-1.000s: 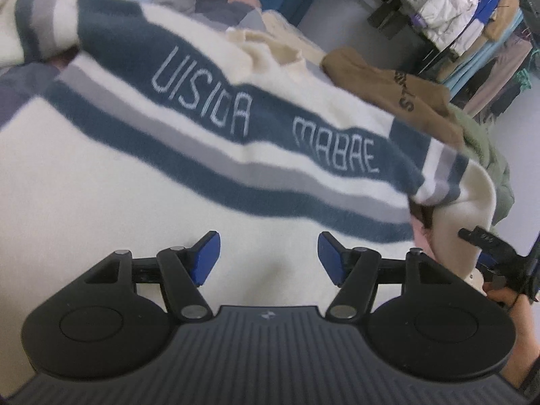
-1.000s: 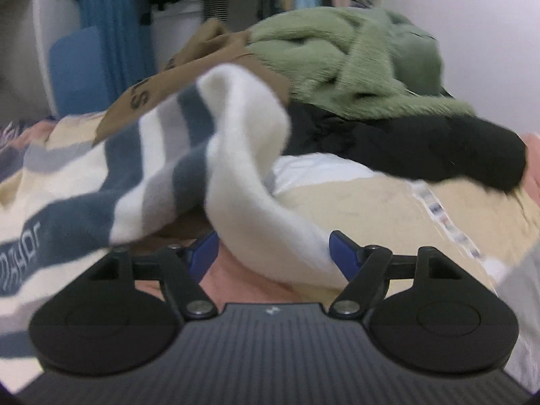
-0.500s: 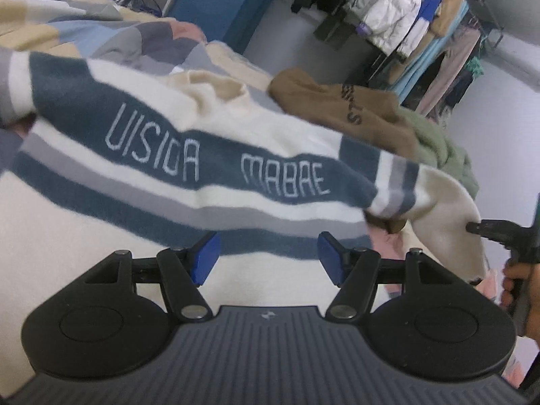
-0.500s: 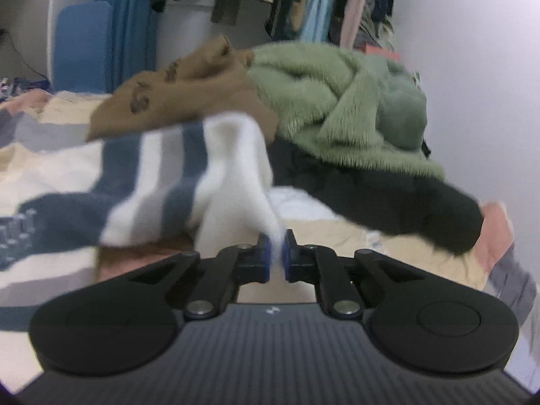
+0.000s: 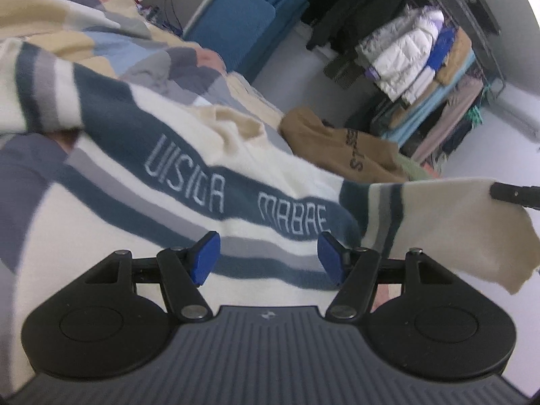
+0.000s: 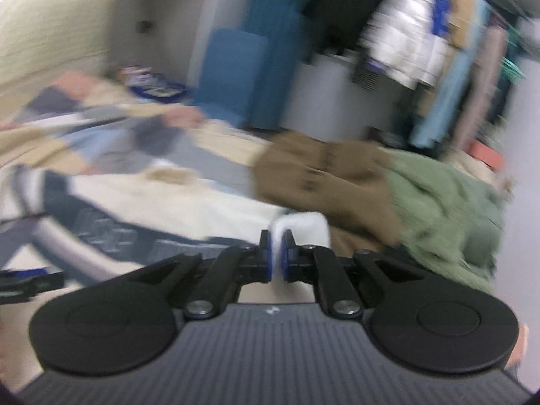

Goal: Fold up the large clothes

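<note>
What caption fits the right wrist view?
Right hand-held gripper shut on the striped sweater sleeve, lifted over the bed.

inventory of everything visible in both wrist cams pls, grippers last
striped sweater: 1, cream with navy and grey bands, spread on bed, one sleeve lifted
patchwork bedcover: 1, beige, blue, grey, pink, under sweater
brown garment: 1, beyond sweater
green fleece: 1, beside brown garment
blue panel: 1, at bed's far end
hanging clothes: several, mixed colours, rack at back
left hand-held gripper: black, blue pads, open, empty
right hand-held gripper: shut on sleeve edge
</note>
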{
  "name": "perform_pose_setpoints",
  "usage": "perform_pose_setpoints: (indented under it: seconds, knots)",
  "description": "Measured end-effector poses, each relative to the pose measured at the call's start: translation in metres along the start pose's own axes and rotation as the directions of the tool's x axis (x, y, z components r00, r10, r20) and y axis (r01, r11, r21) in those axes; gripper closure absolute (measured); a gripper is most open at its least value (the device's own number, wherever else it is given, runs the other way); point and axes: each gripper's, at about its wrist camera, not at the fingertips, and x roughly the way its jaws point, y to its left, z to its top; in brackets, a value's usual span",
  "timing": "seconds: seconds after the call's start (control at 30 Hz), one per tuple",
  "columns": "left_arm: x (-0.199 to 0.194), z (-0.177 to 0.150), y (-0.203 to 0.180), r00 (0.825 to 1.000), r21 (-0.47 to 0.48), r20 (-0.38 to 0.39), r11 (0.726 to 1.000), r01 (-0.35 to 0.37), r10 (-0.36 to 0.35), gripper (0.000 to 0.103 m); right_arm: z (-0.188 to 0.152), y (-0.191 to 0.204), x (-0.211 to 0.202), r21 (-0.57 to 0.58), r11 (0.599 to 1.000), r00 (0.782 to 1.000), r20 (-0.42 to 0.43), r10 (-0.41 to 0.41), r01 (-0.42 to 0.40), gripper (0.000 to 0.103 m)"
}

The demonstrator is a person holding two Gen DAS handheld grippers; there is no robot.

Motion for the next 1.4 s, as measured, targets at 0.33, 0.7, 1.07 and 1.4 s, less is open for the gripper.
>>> perform_pose_setpoints:
  seconds: [0.33,0.7,1.07,1.4]
  knots:
    - [-0.041,0.015,0.036,0.991,-0.062,0.125,0.998,-0.028,0.036,0.034,-0.002,0.131,0.041,0.056,0.93,0.923,-0.113,0.368,-0.363,0.093]
    - [-0.007,0.019,0.04,0.996,-0.036,0.087,0.999,-0.032,0.035,0.034,-0.03,0.095,0.098,0.251,0.843,0.86,-0.069,0.506,-0.476,0.035]
    - [0.016,0.015,-0.007,0.996,0.014,0.015,0.996,-0.088,0.088,0.034,-0.103,-0.041,0.189,0.677,0.69,0.91,-0.07,0.409,-0.258,0.033]
    - [0.033,0.001,-0.021,0.991,0.062,-0.039,0.99,-0.125,0.127,0.034,-0.134,-0.054,0.221,0.758,0.617,0.899,-0.099,0.426,-0.208,0.033]
